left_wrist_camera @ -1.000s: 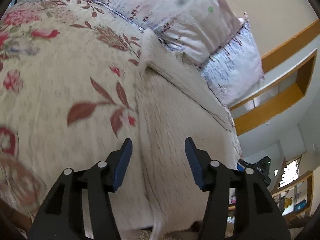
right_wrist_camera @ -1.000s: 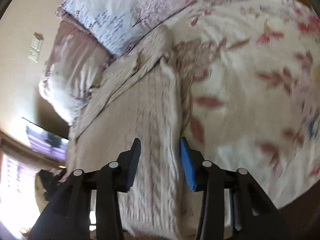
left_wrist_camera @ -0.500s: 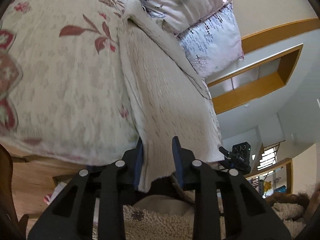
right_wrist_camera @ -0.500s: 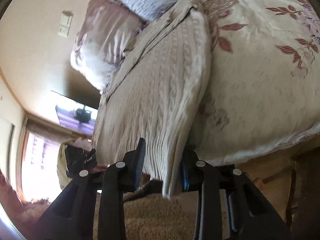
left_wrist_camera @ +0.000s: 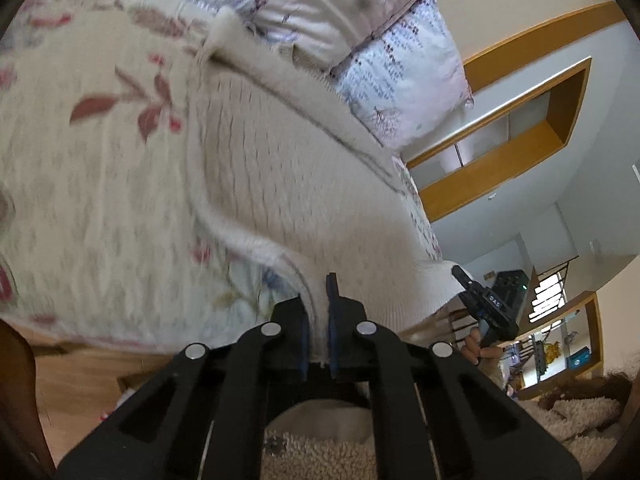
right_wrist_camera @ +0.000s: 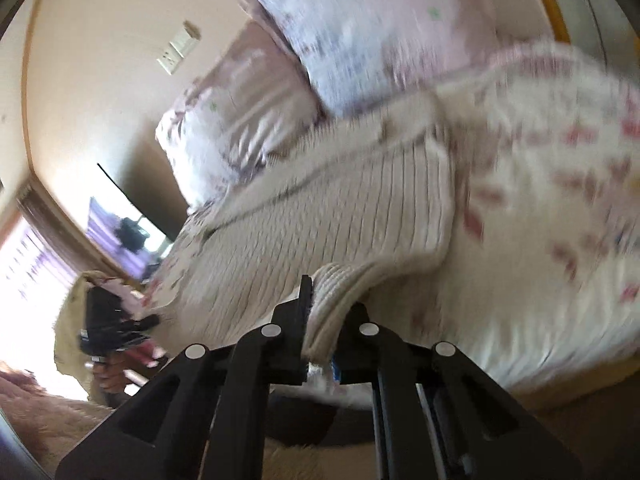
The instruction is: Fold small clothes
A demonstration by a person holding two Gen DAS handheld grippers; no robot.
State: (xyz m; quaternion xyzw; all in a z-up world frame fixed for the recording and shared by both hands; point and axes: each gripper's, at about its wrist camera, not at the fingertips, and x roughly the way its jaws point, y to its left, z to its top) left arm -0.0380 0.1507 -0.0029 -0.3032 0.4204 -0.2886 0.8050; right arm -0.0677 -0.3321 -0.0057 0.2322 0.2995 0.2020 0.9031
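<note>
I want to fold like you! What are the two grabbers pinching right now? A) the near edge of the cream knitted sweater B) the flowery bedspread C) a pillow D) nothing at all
A: the left gripper and the right gripper are each closed on the near edge of the cream knitted sweater, which lies on the floral bedspread.

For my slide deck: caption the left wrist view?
Left tool clamps cream cable-knit sweater's hem over floral bedspread.
</note>
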